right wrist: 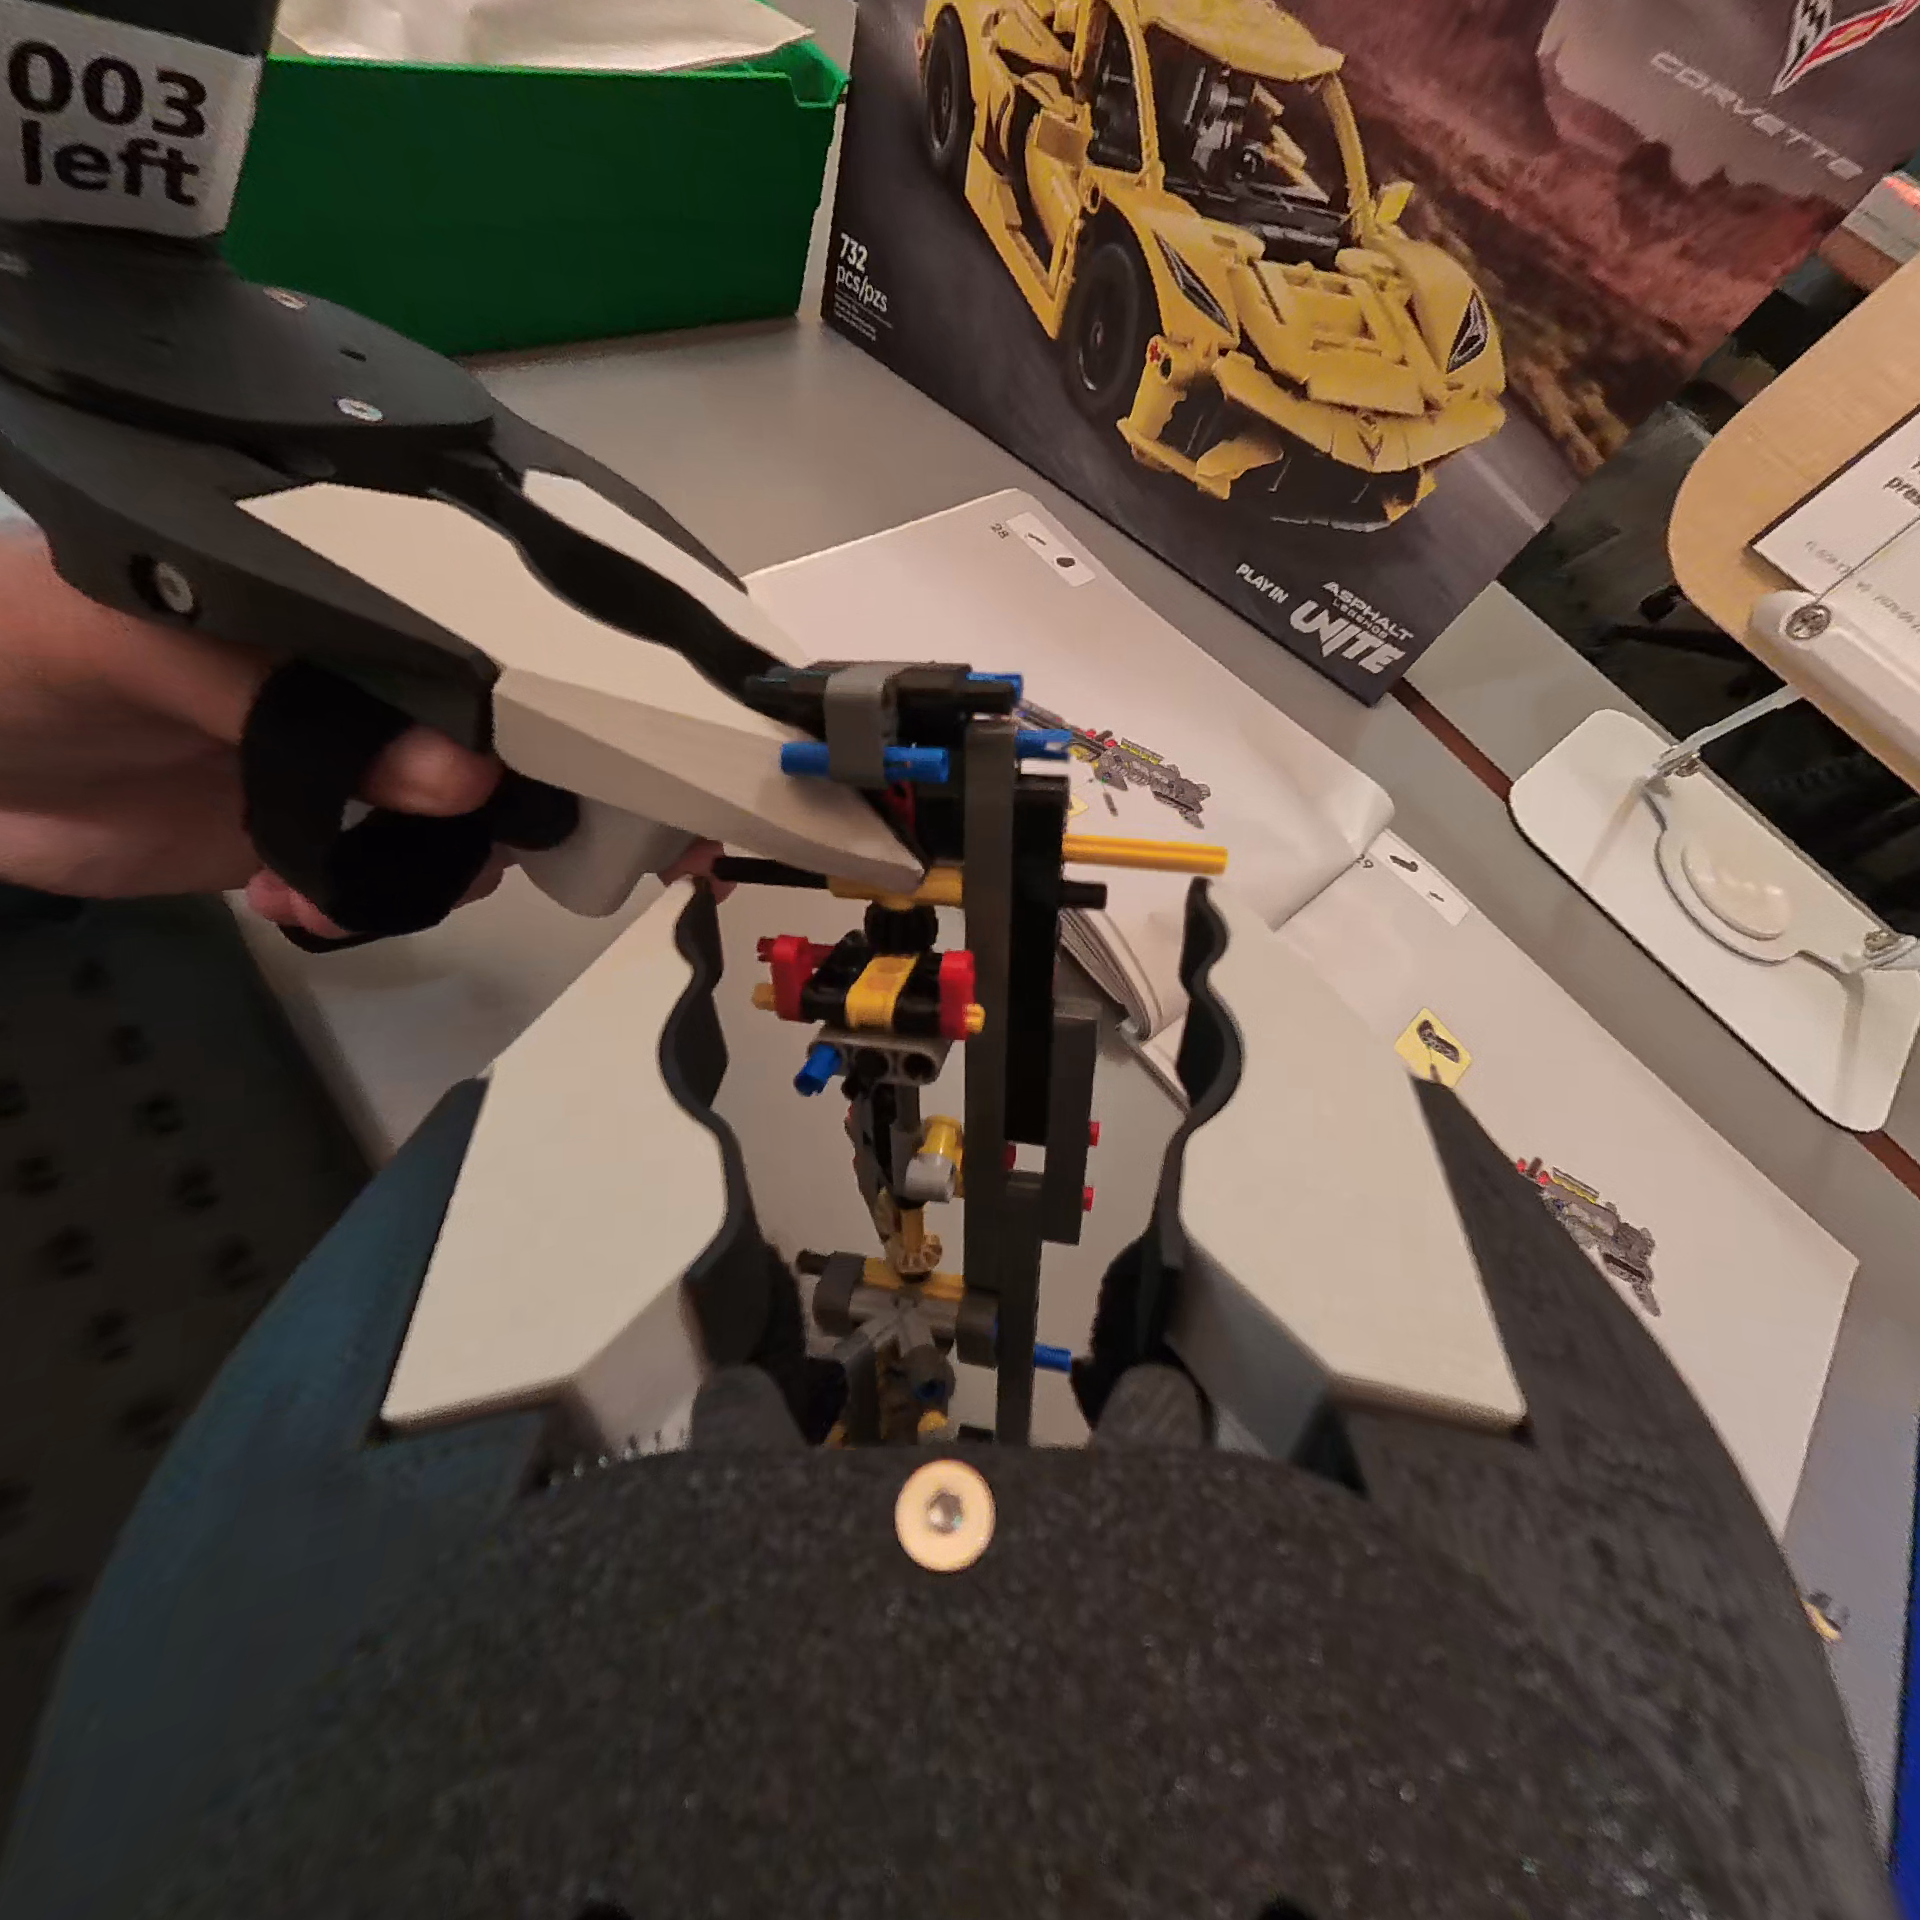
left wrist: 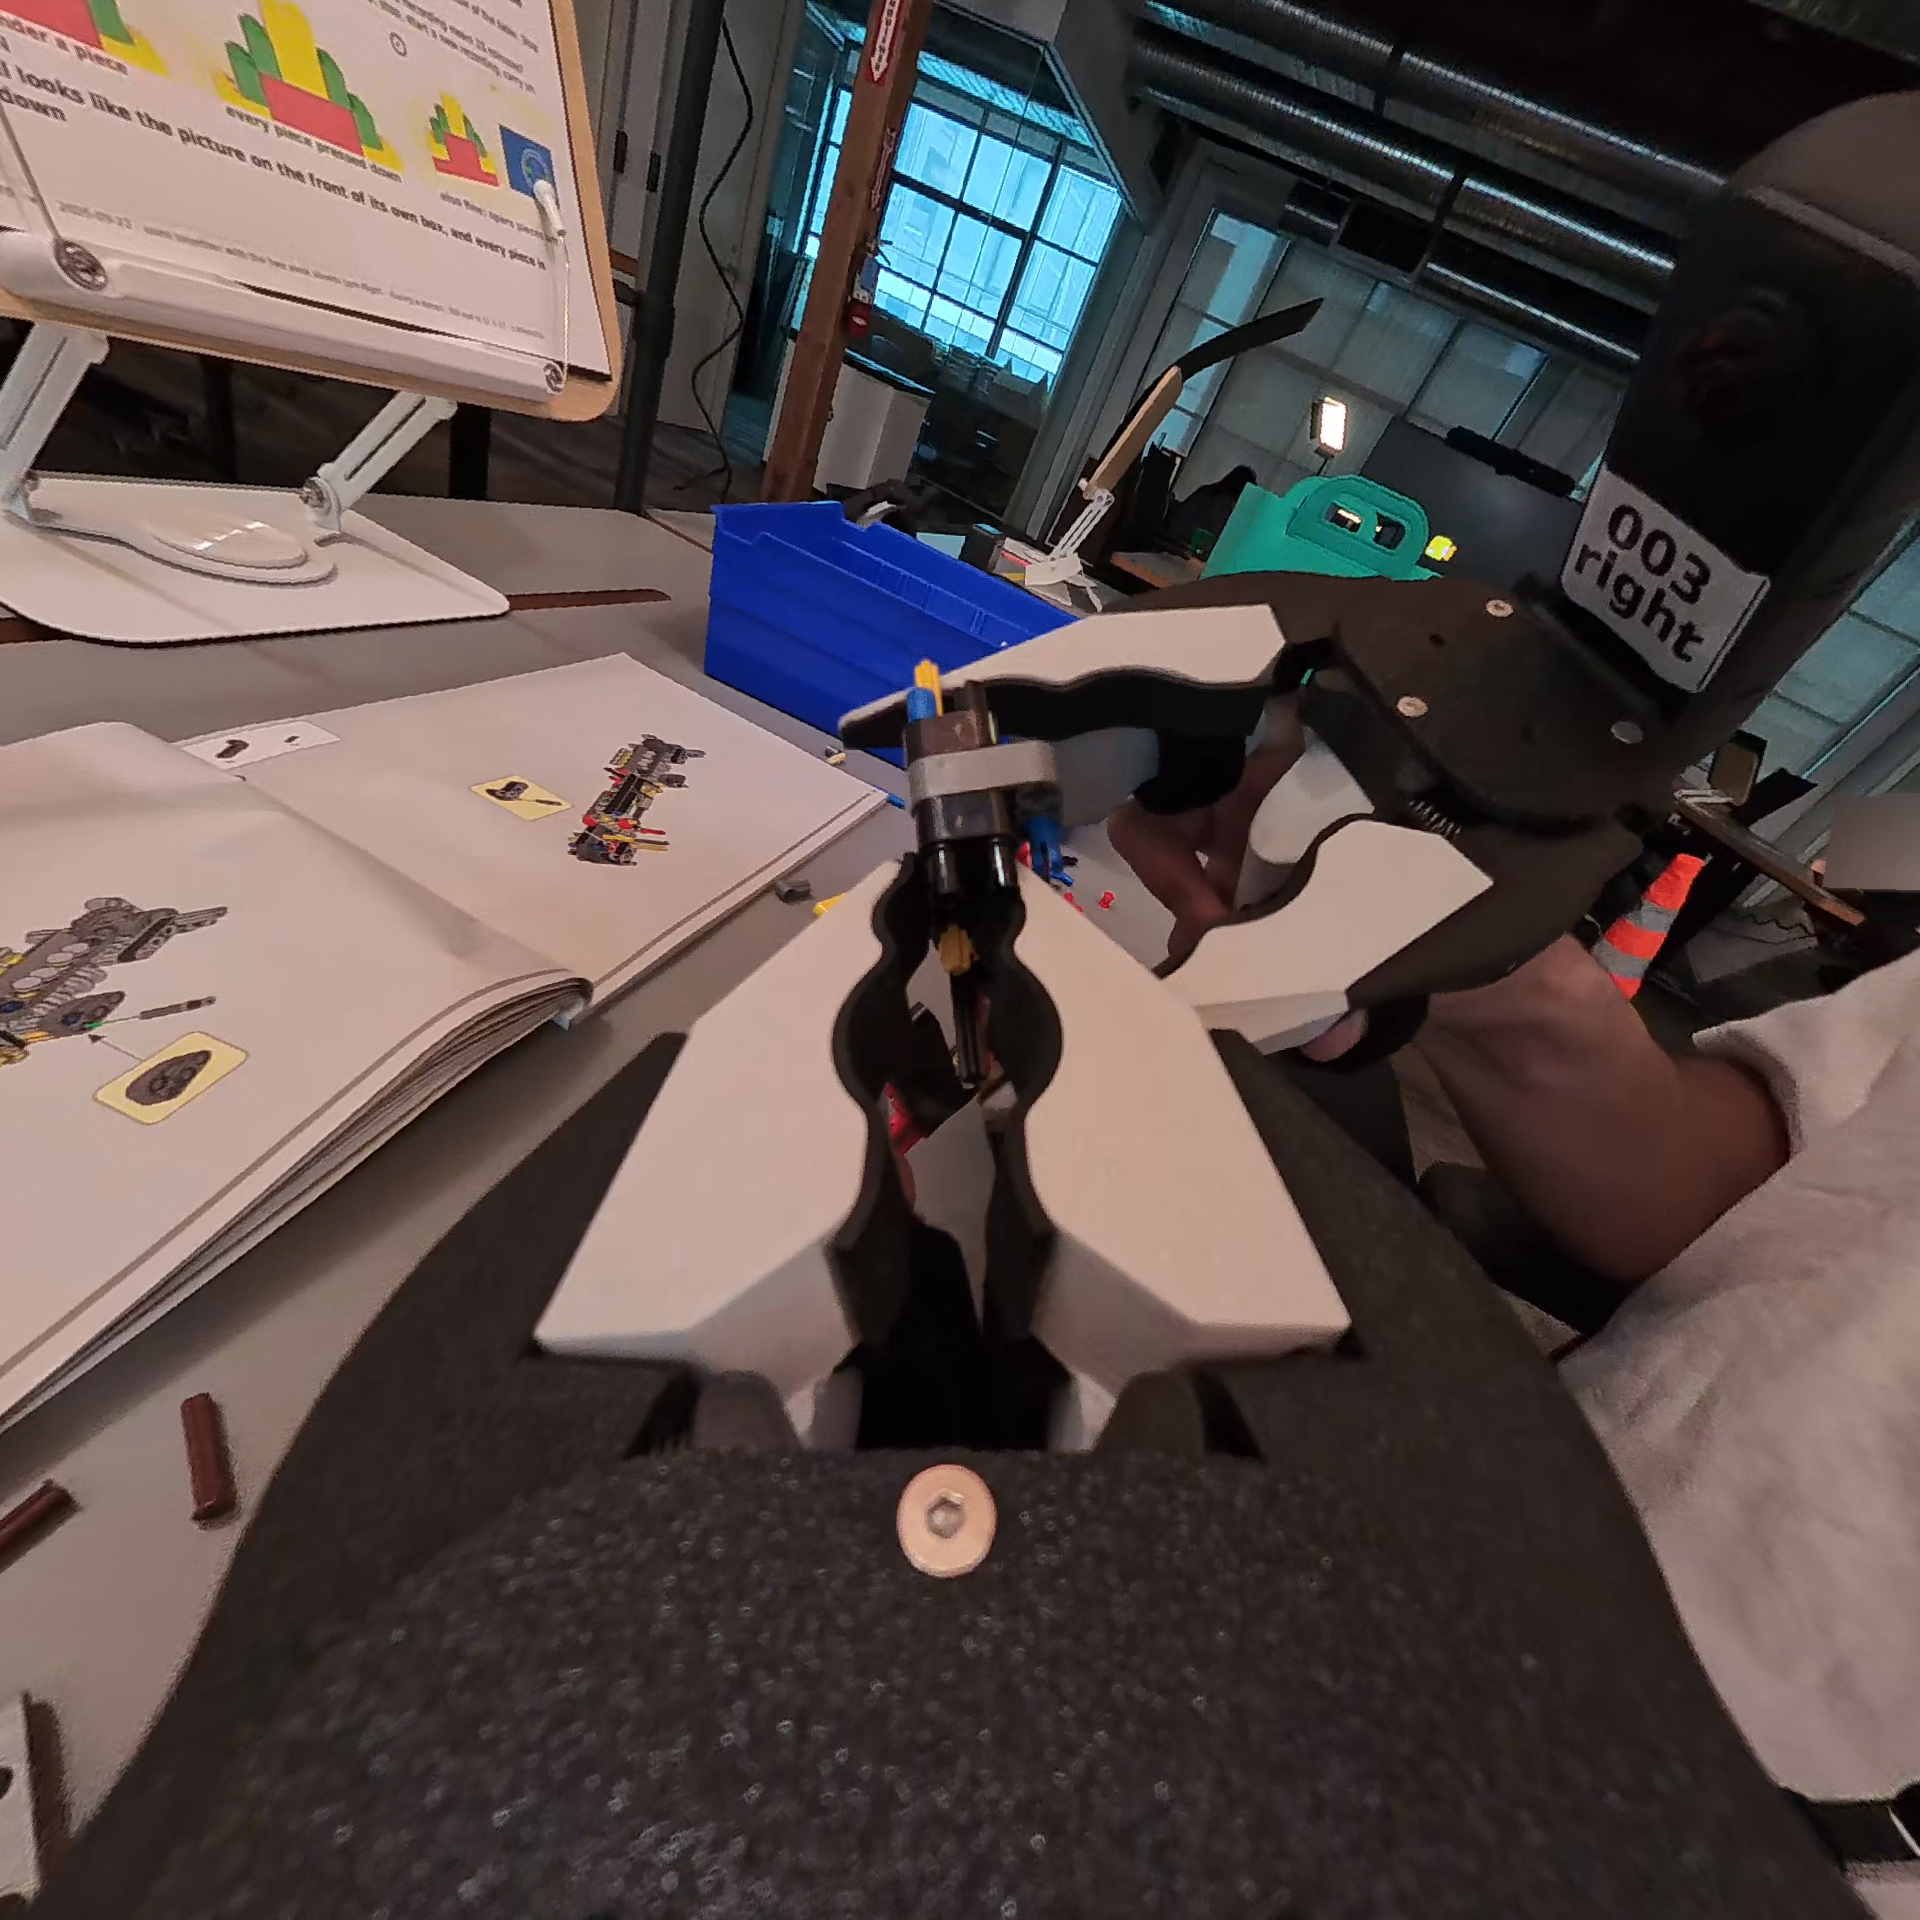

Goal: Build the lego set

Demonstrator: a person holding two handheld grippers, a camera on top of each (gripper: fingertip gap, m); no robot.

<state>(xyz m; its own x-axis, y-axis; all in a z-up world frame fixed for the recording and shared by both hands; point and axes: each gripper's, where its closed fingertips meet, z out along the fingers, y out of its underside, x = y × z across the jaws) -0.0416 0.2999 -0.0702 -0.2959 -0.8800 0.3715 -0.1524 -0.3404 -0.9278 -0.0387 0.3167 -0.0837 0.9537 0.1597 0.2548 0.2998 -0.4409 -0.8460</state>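
The part-built lego assembly (right wrist: 987, 987) is a long black beam with yellow, red, blue and grey pieces and a yellow axle sticking out. My left gripper (left wrist: 958, 878) is shut on it; its end (left wrist: 956, 769) sticks out past the fingertips. In the right wrist view the left gripper (right wrist: 904, 831) comes in from the left and clamps the assembly's far end. My right gripper (right wrist: 951, 904) is open, its fingers wide on either side of the assembly without visibly touching it. In the left wrist view the right gripper (left wrist: 1008, 847) reaches in from the right.
The open instruction booklet (left wrist: 416, 883) lies on the grey table, also in the right wrist view (right wrist: 1330, 1091). A blue bin (left wrist: 831, 603), a green bin (right wrist: 520, 197), the set's box (right wrist: 1247, 312) and a document stand (left wrist: 260, 208) surround it. Brown pieces (left wrist: 206, 1455) and small red pieces (left wrist: 1101, 899) lie loose. Both grippers' tips are close together, under 4 cm apart.
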